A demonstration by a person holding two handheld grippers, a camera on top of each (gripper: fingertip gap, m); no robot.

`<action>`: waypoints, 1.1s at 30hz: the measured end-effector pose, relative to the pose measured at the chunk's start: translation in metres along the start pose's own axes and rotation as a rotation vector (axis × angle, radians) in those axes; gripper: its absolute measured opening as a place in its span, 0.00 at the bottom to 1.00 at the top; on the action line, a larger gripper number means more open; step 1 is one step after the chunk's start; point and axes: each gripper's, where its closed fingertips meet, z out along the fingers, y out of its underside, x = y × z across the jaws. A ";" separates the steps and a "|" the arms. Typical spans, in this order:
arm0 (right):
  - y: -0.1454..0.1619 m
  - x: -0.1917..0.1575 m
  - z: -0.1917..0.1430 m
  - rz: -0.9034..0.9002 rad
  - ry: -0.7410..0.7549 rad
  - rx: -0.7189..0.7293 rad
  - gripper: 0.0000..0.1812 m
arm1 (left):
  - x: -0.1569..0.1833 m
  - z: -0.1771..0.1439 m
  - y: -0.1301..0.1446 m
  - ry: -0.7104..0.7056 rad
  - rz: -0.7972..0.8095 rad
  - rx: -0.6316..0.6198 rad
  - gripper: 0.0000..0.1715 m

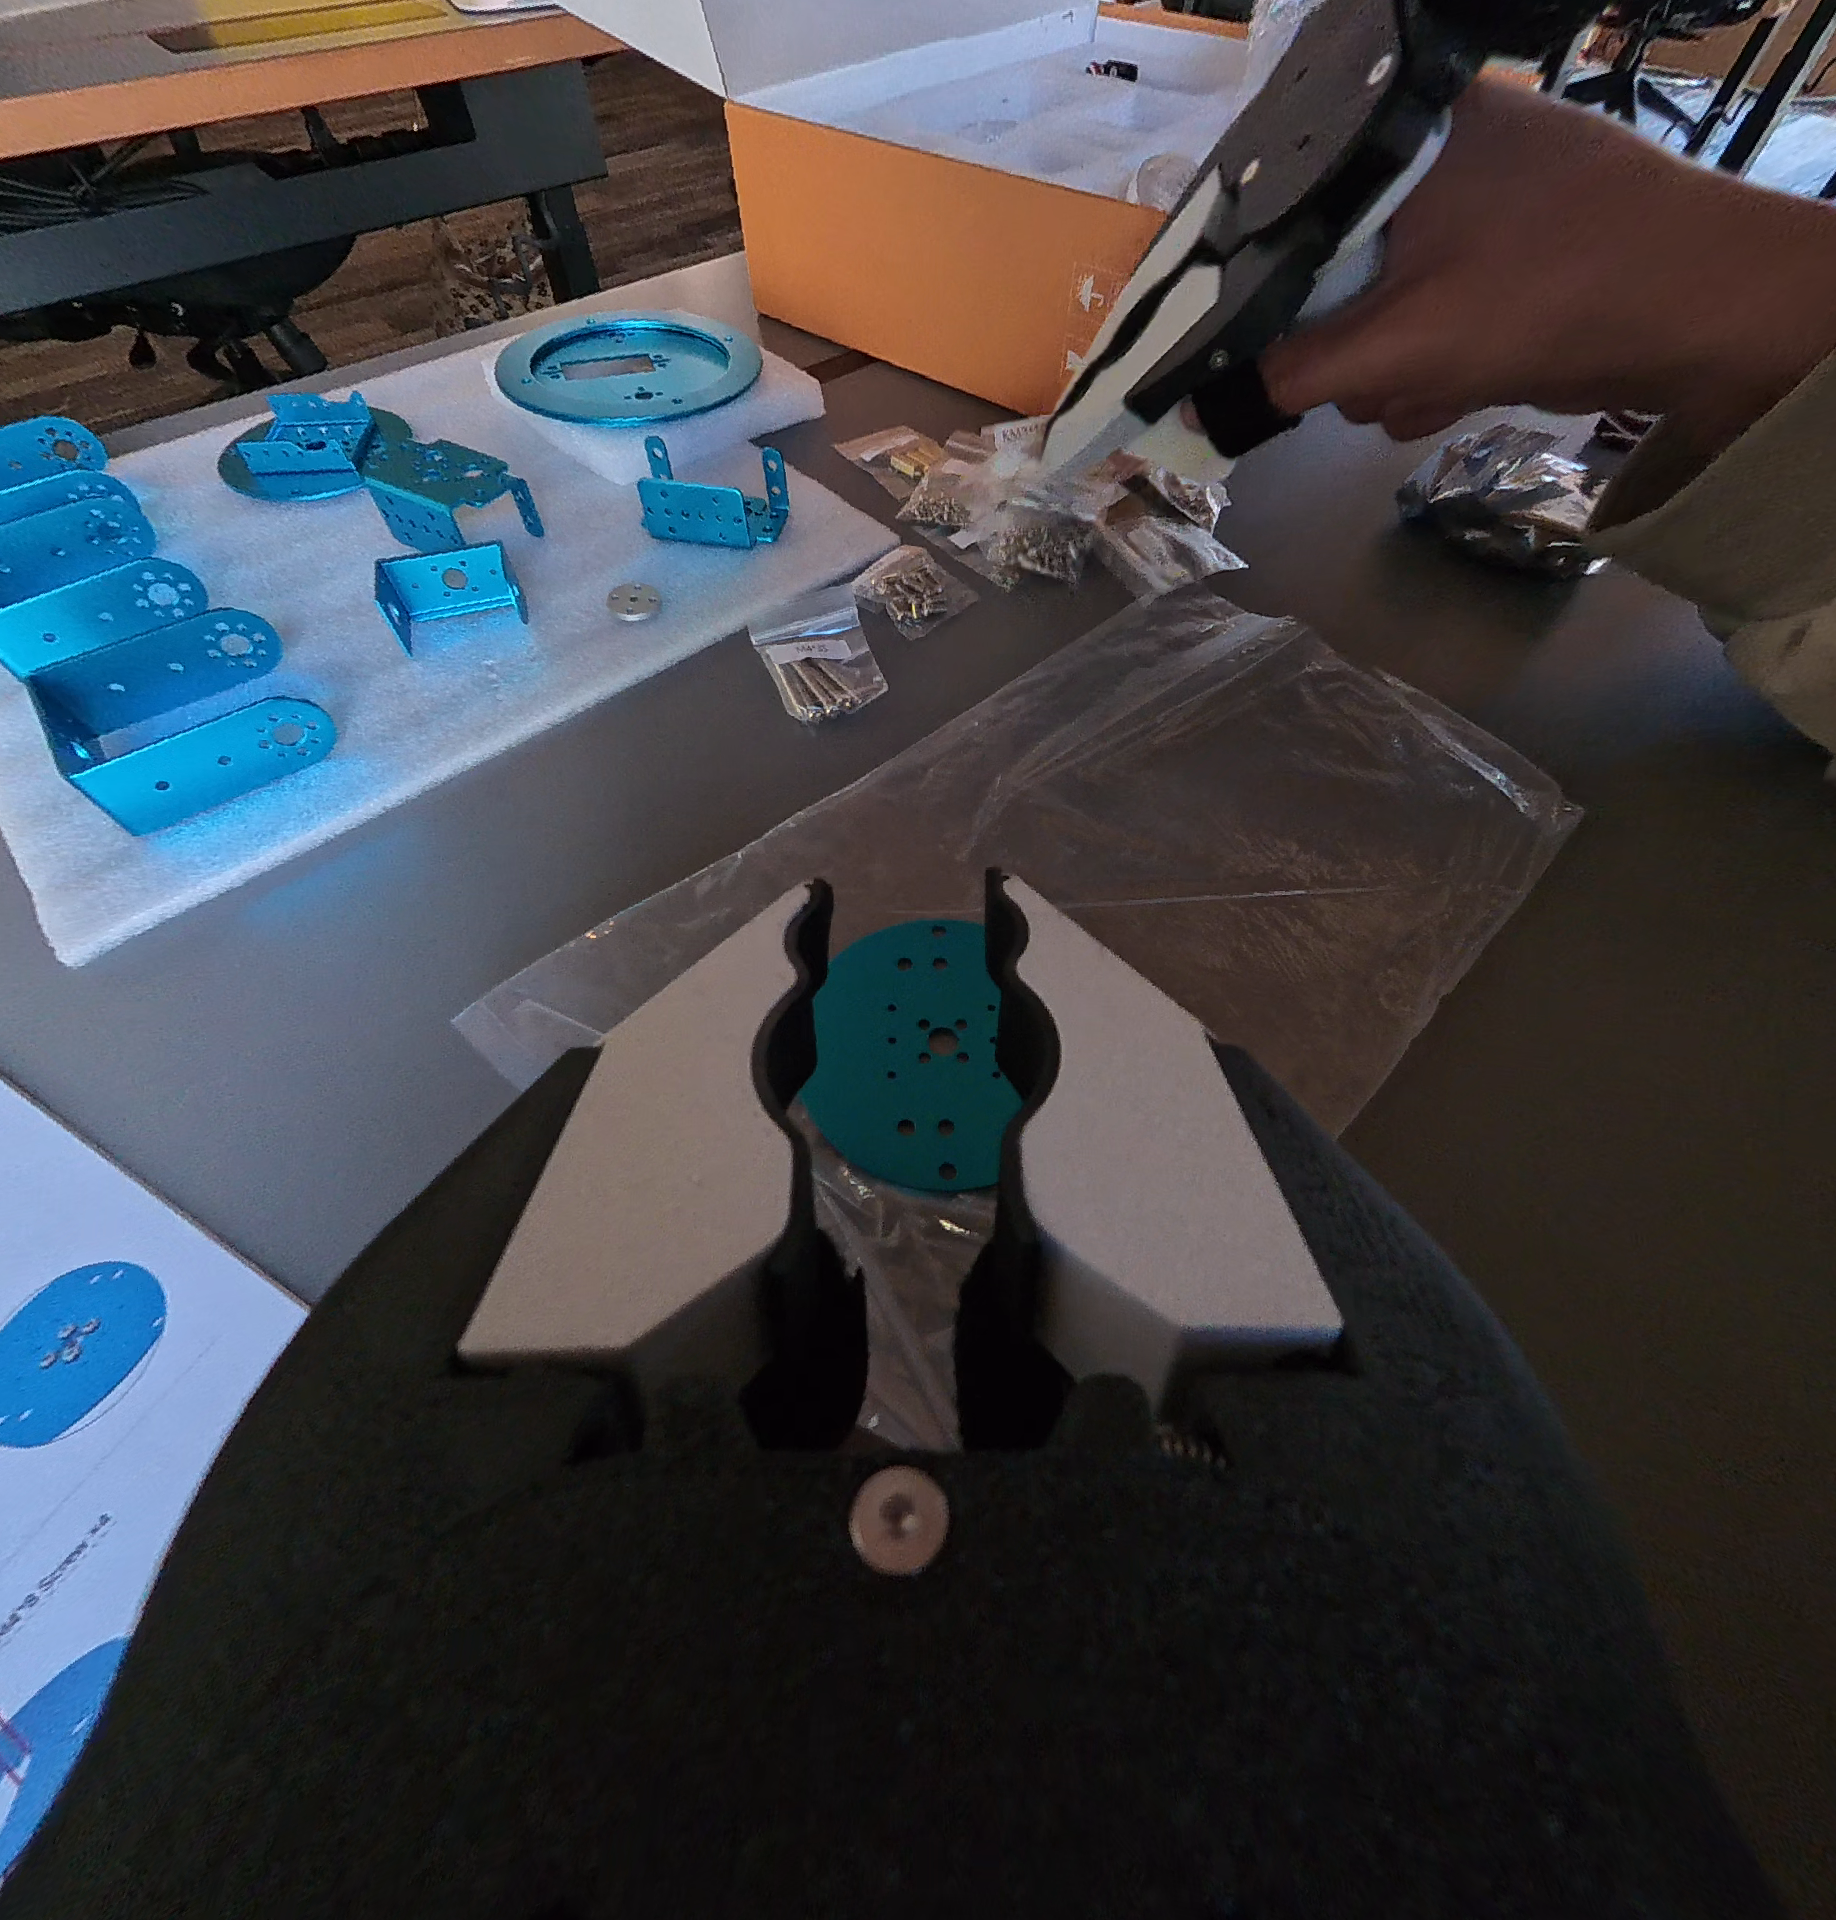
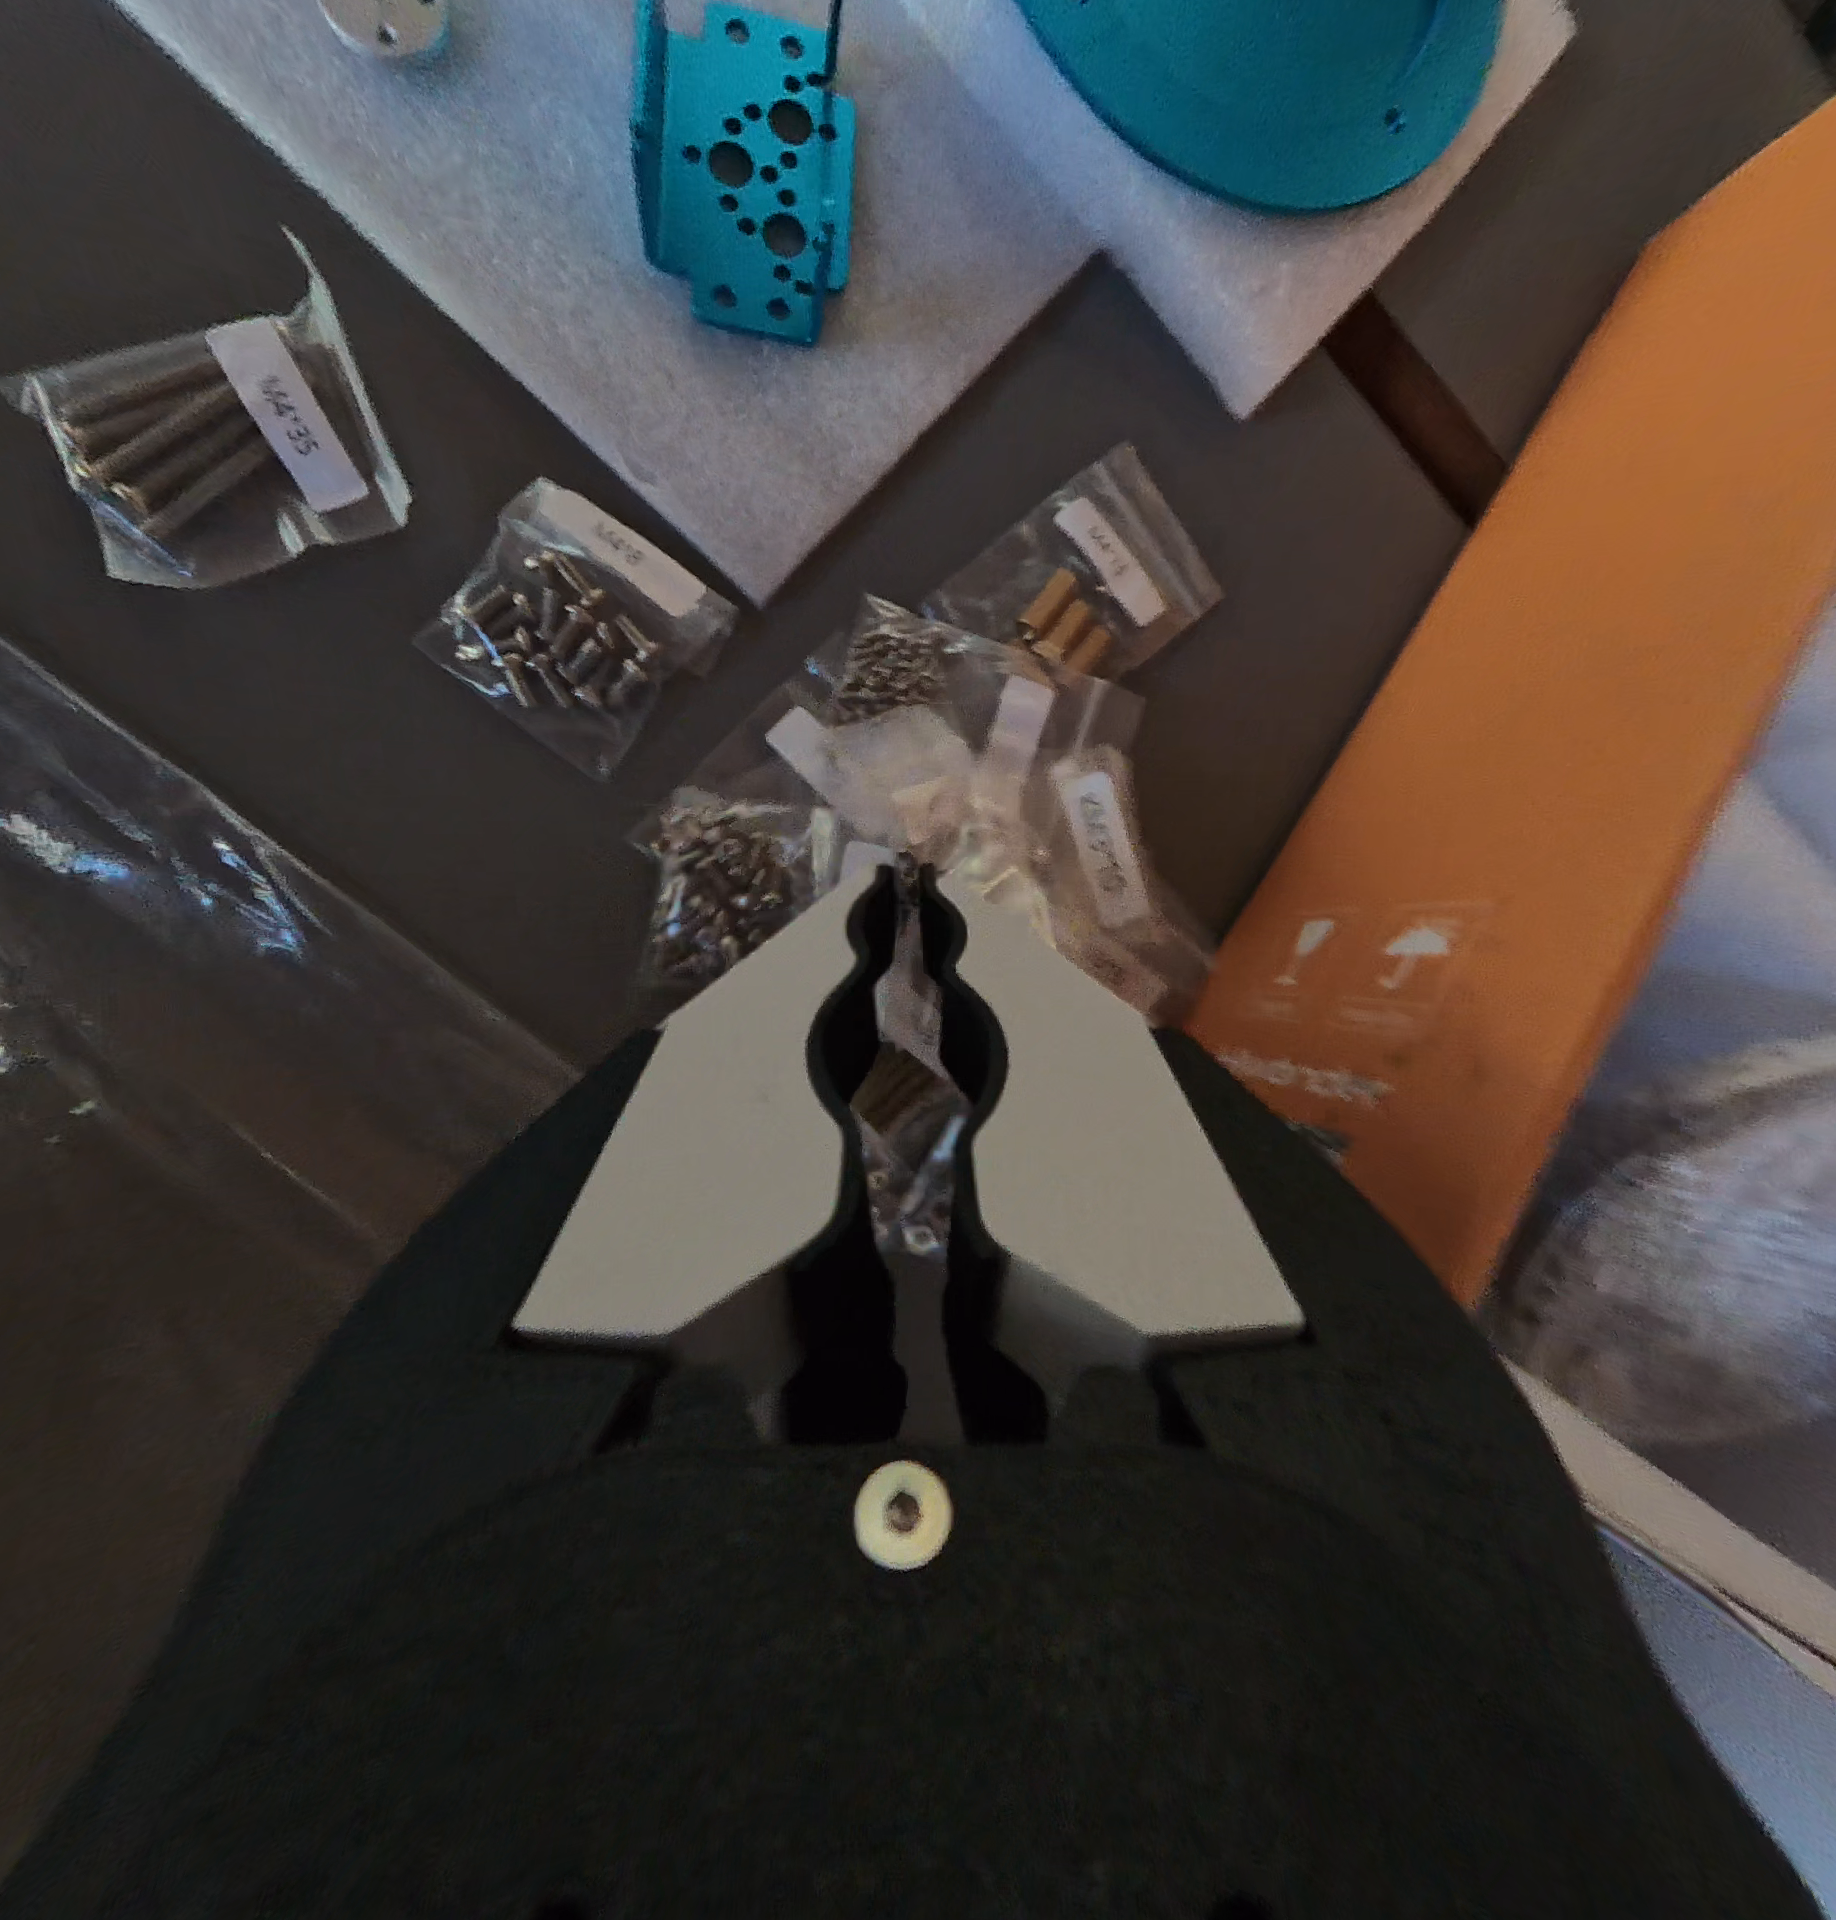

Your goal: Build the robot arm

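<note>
My left gripper (image 1: pixel 909 896) is shut on a round teal disc (image 1: pixel 919 1070) with several small holes, gripping its two edges over a large clear plastic bag (image 1: pixel 1257 831). My right gripper (image 2: pixel 899 883) is shut on a small clear bag of hardware (image 2: pixel 906 1049), which runs up between its jaws. Its tips sit at a pile of small screw bags (image 2: pixel 748 883). In the left wrist view the right gripper (image 1: pixel 1065 442) points down into that pile (image 1: pixel 1049 530), held by a person's hand (image 1: pixel 1496 301).
A white foam sheet (image 1: pixel 457 727) carries several blue metal brackets (image 1: pixel 166 665) and a blue ring (image 1: pixel 628 364). An orange box (image 1: pixel 924 270) stands behind the bags and shows in the right wrist view (image 2: pixel 1516 779). Separate screw bags (image 2: pixel 218 447) lie apart. A printed sheet (image 1: pixel 52 1403) lies front left.
</note>
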 end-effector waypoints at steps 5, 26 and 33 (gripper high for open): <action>0.005 0.013 -0.025 -0.060 0.084 -0.015 0.01 | 0.000 0.001 0.001 -0.002 0.005 -0.005 0.17; -0.003 -0.031 0.008 -0.044 -0.139 0.041 0.17 | 0.002 0.000 0.000 0.003 0.006 0.001 0.17; 0.000 -0.020 0.010 0.054 -0.133 0.054 0.04 | 0.001 0.000 0.000 0.005 -0.003 0.001 0.17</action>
